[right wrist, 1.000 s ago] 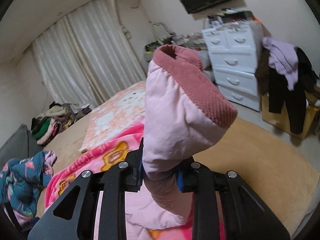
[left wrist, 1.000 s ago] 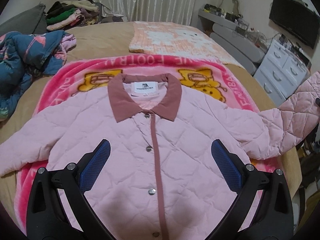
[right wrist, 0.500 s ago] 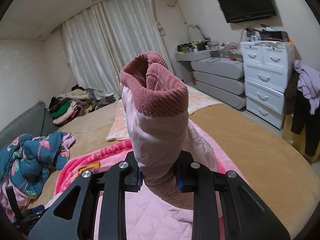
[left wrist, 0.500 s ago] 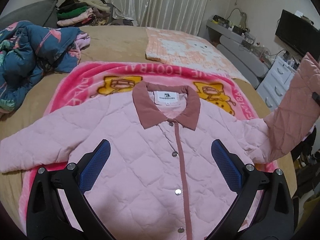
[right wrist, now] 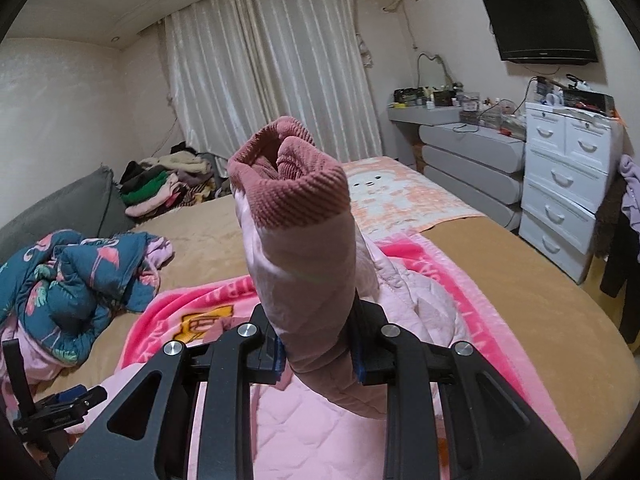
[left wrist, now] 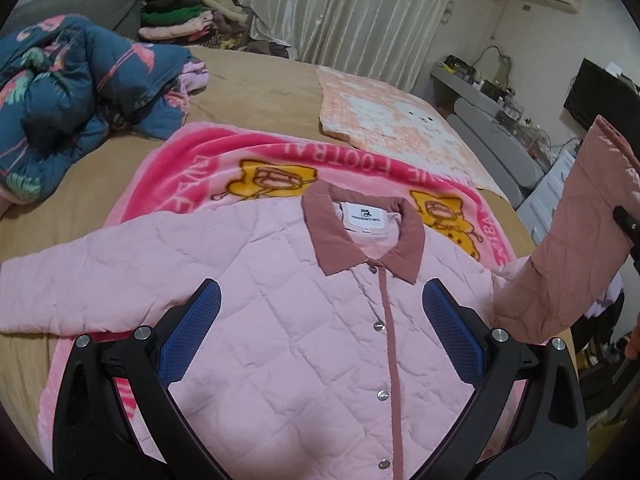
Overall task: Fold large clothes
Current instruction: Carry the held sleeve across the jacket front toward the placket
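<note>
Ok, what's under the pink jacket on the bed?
The jacket lies on a pink cartoon blanket, which sits on the tan bedcover. The blanket shows around the collar and beside the sleeves; the part under the jacket's body is covered, so anything there is hidden.

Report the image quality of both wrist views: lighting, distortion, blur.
Left wrist view: dim, warm indoor light, strong fisheye bending with dark corners, the pink jacket sharp. Right wrist view: same bending, curtain brightest, the held sleeve cuff close but still crisp, no motion blur.
</note>
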